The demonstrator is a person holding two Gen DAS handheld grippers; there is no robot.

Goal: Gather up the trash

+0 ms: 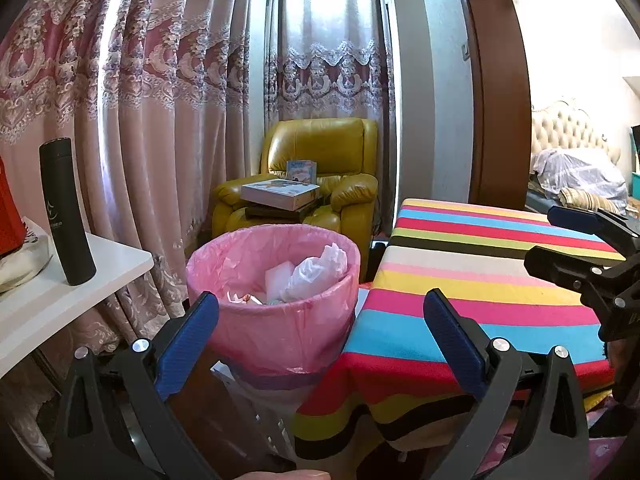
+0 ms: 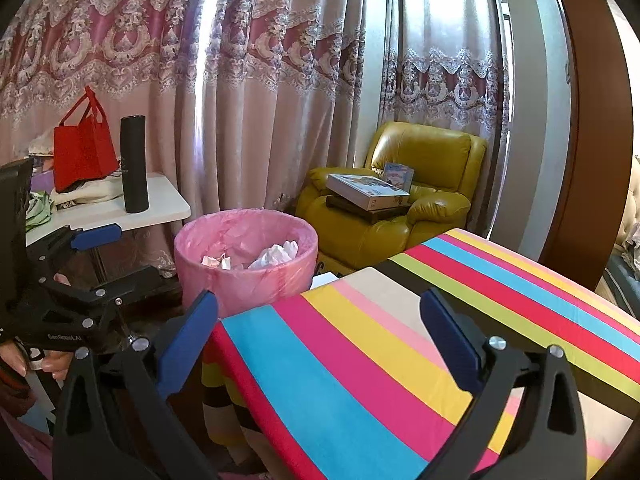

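Note:
A bin with a pink liner [image 1: 280, 328] [image 2: 240, 284] stands on the floor beside the table with the striped cloth [image 1: 480, 280] [image 2: 380, 360]. Crumpled white tissue and paper scraps [image 1: 316, 268] [image 2: 276, 256] lie inside it. My left gripper [image 1: 322, 308] is open and empty, hovering just short of the bin, at its near side. My right gripper [image 2: 320, 316] is also open and empty, above the near left corner of the striped cloth. Each gripper shows in the other's view: the right one [image 1: 548, 236] over the table, the left one [image 2: 120, 258] left of the bin.
A white side table [image 1: 60, 300] [image 2: 160, 204] at the left carries a black flask [image 1: 66, 212] [image 2: 134, 164] and a red bag [image 2: 82, 148]. A yellow armchair [image 1: 320, 148] [image 2: 424, 156] with stacked boxes sits behind the bin, against long curtains. A hand [image 2: 52, 360] holds the left gripper.

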